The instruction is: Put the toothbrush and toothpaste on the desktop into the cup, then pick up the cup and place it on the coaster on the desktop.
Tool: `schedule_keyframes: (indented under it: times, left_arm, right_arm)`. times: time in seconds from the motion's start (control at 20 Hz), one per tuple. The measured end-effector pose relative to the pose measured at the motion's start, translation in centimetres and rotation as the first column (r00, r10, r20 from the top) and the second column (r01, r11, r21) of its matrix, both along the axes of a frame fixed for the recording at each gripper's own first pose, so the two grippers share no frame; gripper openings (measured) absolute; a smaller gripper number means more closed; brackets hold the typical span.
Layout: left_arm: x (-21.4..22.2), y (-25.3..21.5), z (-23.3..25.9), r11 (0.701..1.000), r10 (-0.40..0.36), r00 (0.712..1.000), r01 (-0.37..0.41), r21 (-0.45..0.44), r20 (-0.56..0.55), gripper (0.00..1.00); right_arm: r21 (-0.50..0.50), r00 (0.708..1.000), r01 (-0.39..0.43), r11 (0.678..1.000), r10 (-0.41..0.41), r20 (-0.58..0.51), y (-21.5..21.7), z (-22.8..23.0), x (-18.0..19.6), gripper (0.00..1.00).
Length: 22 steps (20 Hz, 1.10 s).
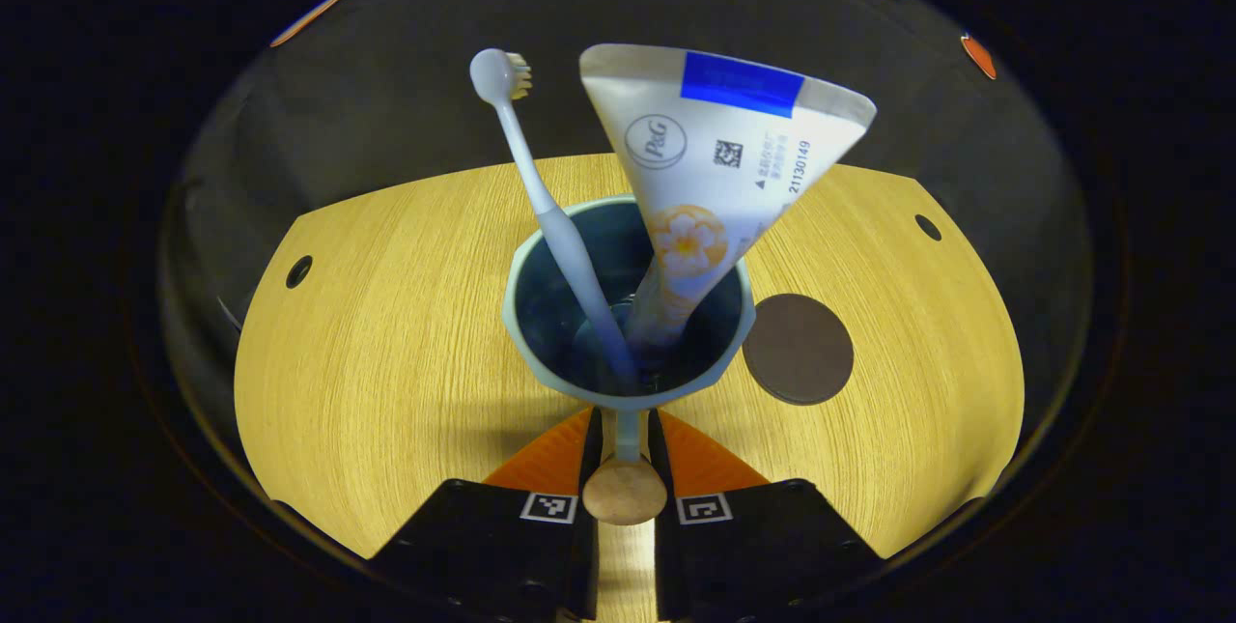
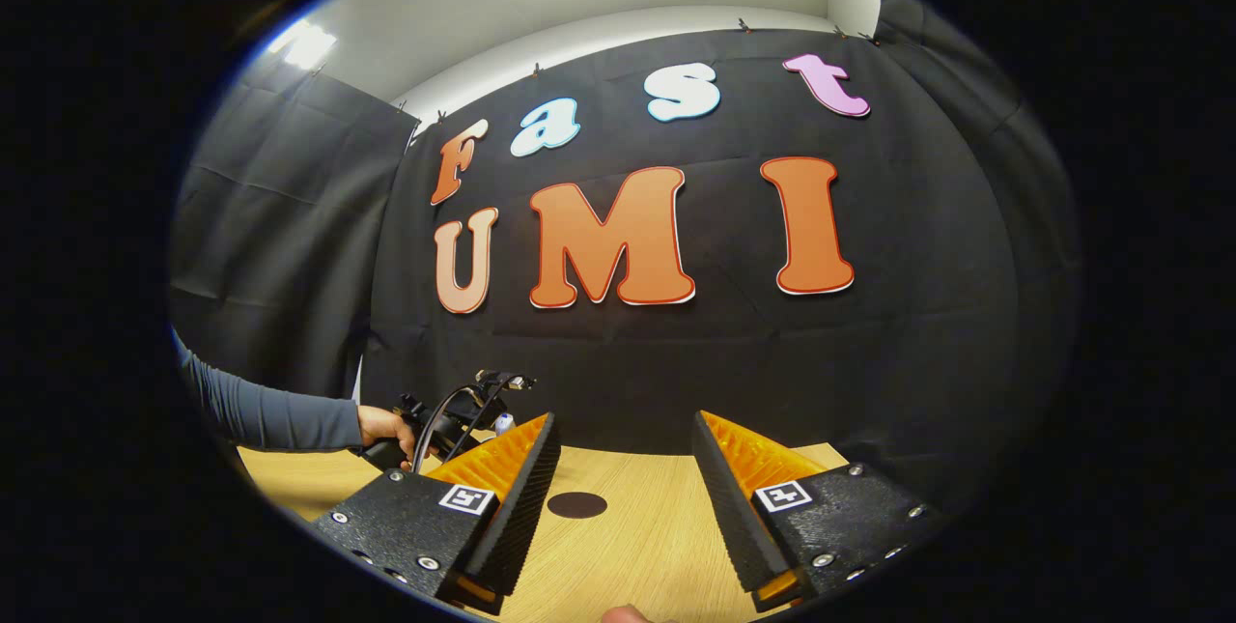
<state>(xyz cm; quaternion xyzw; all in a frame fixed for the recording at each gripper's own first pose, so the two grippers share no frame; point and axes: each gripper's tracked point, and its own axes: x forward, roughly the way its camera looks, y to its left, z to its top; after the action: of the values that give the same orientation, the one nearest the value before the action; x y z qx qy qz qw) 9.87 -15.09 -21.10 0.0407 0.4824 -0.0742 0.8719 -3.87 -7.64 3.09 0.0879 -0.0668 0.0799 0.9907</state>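
In the left gripper view my left gripper [image 1: 626,439] is pinched on the handle [image 1: 626,435] of the pale blue cup [image 1: 541,314], both fingers pressed against it, with its round wooden knob [image 1: 625,493] showing between them; the cup sits just above the fingertips, over the wooden desktop [image 1: 386,333]; the toothbrush [image 1: 541,188] leans inside it, bristles up, and the toothpaste tube [image 1: 724,159] stands beside it, cap end down; the dark round coaster [image 1: 799,349] lies just right of the cup, bare. In the right gripper view my right gripper [image 2: 623,488] is spread wide, nothing between its fingers; the coaster [image 2: 576,505] shows beyond; my hand [image 2: 386,430] holds the other tool at left.
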Motion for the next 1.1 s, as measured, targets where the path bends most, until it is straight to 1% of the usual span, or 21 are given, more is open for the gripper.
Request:
schedule_keyframes:
  times: [0.1,0.25,0.4,0.6,1.1]
  left_arm:
    - [0.3,-0.1,0.1,1.0,-0.022,1.0,0.022,-0.004,0.01,0.23]
    - [0.5,-0.3,0.0,0.997,-0.072,0.997,0.072,0.013,0.012,0.23]
    - [0.4,-1.0,-0.9,0.994,-0.105,0.994,0.106,-0.019,0.01,0.23]
    - [0.7,-1.3,-1.6,0.988,-0.155,0.988,0.155,-0.016,0.004,0.23]
    - [0.7,-0.7,-1.1,0.977,-0.211,0.976,0.211,-0.004,-0.042,0.23]
  right_arm:
    - [-0.002,1.0,0.008,1.0,-0.008,-0.007,-0.1,-0.1,0.1,0.83]
    - [-0.007,1.0,0.016,1.0,-0.016,-0.009,-0.4,-0.4,-0.1,0.83]
    - [-0.002,0.999,0.026,1.0,-0.026,-0.03,-1.0,-1.1,-0.1,0.83]
    - [-0.001,0.998,0.044,0.999,-0.044,-0.048,-1.9,-1.6,-0.2,0.83]
    - [0.016,0.992,0.069,0.997,-0.067,-0.11,-3.2,-3.9,0.2,0.83]
